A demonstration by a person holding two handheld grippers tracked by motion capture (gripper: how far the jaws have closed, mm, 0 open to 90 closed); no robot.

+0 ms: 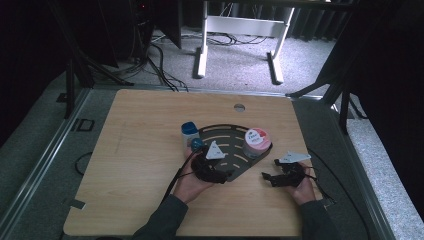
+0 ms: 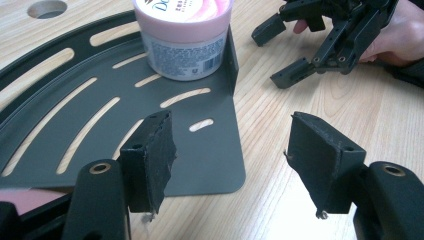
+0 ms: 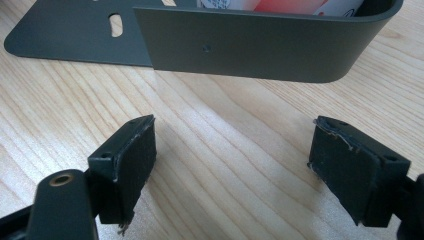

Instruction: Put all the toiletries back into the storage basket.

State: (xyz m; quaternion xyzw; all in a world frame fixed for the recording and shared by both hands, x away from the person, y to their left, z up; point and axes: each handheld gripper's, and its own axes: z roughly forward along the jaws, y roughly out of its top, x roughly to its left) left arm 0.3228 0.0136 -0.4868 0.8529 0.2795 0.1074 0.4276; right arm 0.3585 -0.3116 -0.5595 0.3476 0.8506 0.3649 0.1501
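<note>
On wooden table [image 1: 140,165], pink jar [image 1: 257,141] on slotted tray [image 1: 227,150], blue jar [image 1: 189,131] beside, left hand-held gripper [image 1: 196,146] and right hand-held gripper [image 1: 271,169] gaping, empty.

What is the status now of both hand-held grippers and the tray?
Left hand-held gripper open over tray corner. Right hand-held gripper open, on bare table beside tray. Pink jar sits in tray; blue jar outside its rim.
</note>
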